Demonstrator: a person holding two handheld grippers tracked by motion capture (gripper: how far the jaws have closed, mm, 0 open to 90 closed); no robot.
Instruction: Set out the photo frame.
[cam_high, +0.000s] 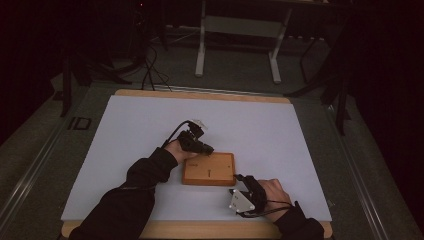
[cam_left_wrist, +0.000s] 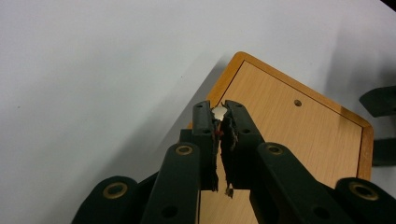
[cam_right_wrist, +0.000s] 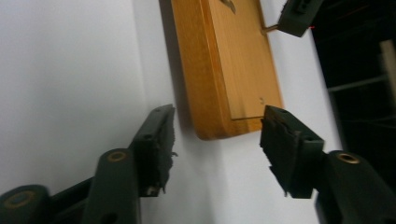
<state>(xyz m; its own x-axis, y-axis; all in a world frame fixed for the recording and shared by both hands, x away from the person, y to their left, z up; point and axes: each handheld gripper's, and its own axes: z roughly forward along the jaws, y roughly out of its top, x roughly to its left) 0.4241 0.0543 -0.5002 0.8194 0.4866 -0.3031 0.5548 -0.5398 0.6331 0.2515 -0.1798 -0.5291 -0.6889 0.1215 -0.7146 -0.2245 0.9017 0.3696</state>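
High view is showing one wooden board (cam_high: 208, 169) lying flat near the middle of one white table surface (cam_high: 130, 140), with two hand-held grippers working at it. One left gripper (cam_high: 206, 149) is coming in over the board's far left corner, the person's left hand (cam_high: 176, 150) and dark sleeve (cam_high: 135, 185) trailing behind it. One right gripper (cam_high: 239, 177) is sitting at the board's near right corner, with a grey three-cornered plate (cam_high: 241, 201) on top of it.

Left gripper view is showing the left gripper's (cam_left_wrist: 219, 114) two black jaws pressed together over the board's (cam_left_wrist: 299, 135) corner, with a small pale thing (cam_left_wrist: 219, 111) pinched at their tips; what it is cannot be told. One small round hole (cam_left_wrist: 297, 102) is showing in the board's top.

Right gripper view is showing the right gripper's (cam_right_wrist: 217, 128) two jaws standing apart, one on each side of the board's (cam_right_wrist: 224, 65) rounded corner, and neither pad is touching the wood. Beyond the board, the other gripper's tip (cam_right_wrist: 299, 16) is hanging at its far edge.
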